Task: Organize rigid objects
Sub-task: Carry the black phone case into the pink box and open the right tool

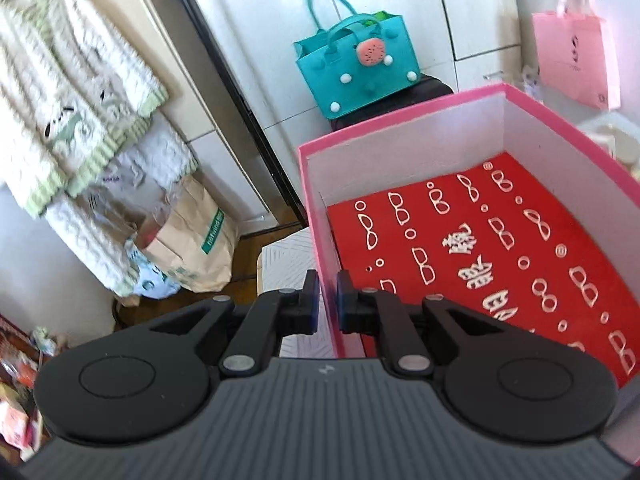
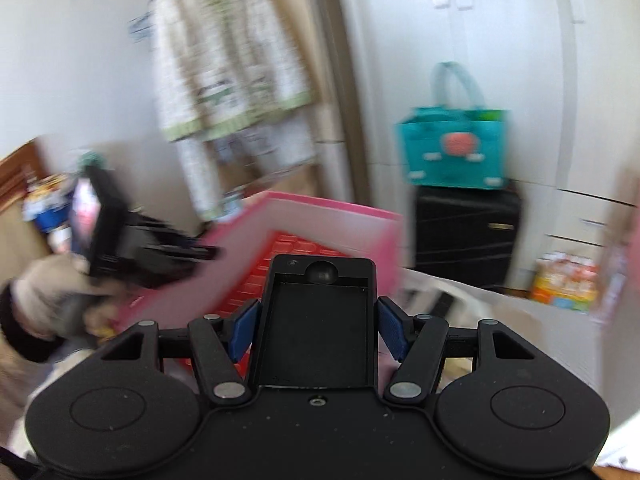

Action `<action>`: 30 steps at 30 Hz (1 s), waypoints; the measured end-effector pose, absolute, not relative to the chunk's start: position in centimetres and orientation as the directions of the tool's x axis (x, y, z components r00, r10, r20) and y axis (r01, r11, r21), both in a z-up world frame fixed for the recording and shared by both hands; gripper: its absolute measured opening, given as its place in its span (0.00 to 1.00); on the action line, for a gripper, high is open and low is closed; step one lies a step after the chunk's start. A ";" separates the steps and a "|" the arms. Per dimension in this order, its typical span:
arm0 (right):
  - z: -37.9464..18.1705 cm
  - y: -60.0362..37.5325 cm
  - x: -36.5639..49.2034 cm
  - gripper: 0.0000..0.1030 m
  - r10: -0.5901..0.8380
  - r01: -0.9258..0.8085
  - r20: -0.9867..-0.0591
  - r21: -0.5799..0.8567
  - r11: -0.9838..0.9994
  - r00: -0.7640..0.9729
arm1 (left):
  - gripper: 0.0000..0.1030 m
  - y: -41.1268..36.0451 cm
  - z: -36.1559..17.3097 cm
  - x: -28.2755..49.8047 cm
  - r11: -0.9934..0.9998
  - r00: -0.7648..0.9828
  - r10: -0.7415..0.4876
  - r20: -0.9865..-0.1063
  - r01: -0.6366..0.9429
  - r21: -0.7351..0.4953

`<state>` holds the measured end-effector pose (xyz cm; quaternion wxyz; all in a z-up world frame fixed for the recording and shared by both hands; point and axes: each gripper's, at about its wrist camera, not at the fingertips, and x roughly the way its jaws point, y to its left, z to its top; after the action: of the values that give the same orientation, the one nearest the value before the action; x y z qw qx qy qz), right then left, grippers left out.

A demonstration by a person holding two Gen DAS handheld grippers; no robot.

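Observation:
A pink box (image 1: 400, 120) with white inner walls and a red patterned lining (image 1: 480, 260) stands open on a white surface. My left gripper (image 1: 328, 300) is shut on the box's near left wall, one pad on each side of it. In the right wrist view, my right gripper (image 2: 318, 332) is shut on a black rectangular case (image 2: 316, 320) with a round knob at its far end. It holds the case in the air in front of the pink box (image 2: 320, 216). That view is blurred. It also shows a gloved hand (image 2: 40, 292) holding the left gripper (image 2: 208, 252) at the box's edge.
A teal handbag (image 1: 360, 68) sits on a black suitcase (image 2: 464, 236) behind the box. A pink bag (image 1: 576, 60) hangs at the right. At the left are a hanging knit sweater (image 1: 68, 100) and a paper bag (image 1: 200, 240) on the floor.

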<state>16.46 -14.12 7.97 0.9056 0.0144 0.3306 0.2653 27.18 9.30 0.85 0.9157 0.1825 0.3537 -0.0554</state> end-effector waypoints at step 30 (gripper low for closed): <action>-4.1 0.9 38.0 0.65 0.436 -0.342 -0.847 0.330 0.880 0.304 | 0.06 11.4 -0.1 27.2 0.972 0.705 -0.065 -0.706 0.205 0.115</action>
<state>37.95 0.89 -4.07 0.8064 0.0437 0.5383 0.2409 27.21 11.41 -0.13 0.9187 0.0927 0.3768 -0.0736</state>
